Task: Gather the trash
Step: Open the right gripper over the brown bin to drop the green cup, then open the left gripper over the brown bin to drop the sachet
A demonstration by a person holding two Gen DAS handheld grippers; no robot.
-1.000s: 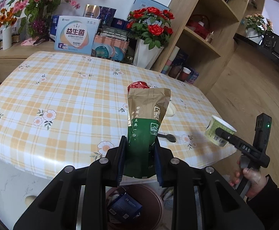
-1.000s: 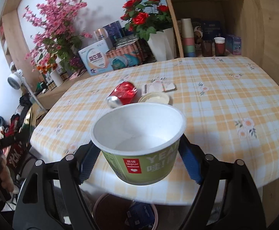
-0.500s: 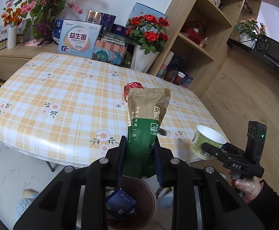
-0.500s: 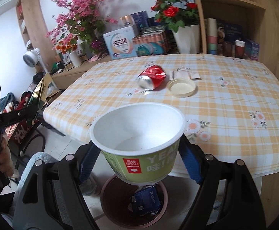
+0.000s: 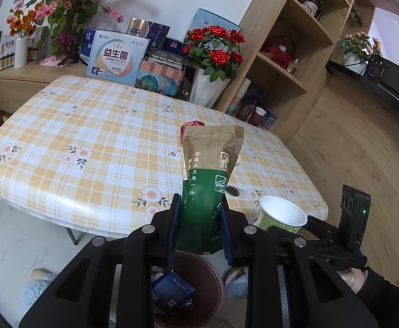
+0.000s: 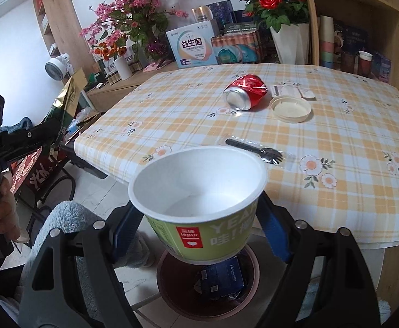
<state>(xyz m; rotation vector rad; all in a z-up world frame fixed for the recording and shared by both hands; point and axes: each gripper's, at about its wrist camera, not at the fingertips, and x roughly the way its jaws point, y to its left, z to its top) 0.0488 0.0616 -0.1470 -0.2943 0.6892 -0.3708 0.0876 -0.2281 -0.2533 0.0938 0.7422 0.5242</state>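
A green-and-gold tea pouch (image 5: pixel 211 180) is pinched upright in the left claw (image 5: pixel 199 228), above the brown trash bin (image 5: pixel 211 281). An empty green paper cup (image 6: pixel 199 205) is clamped in the right claw (image 6: pixel 199 235) over the same bin. A crushed red can (image 6: pixel 244 91), a lid (image 6: pixel 290 108) and a wrapped black fork (image 6: pixel 257 150) are left on the checkered surface (image 6: pixel 336 136).

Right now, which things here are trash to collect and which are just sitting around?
Trash job: green pouch in left tool; paper cup in right tool; bin; crushed can; lid; wrapped fork.
Lying about: rose vase; probiotics box; shelf cups.
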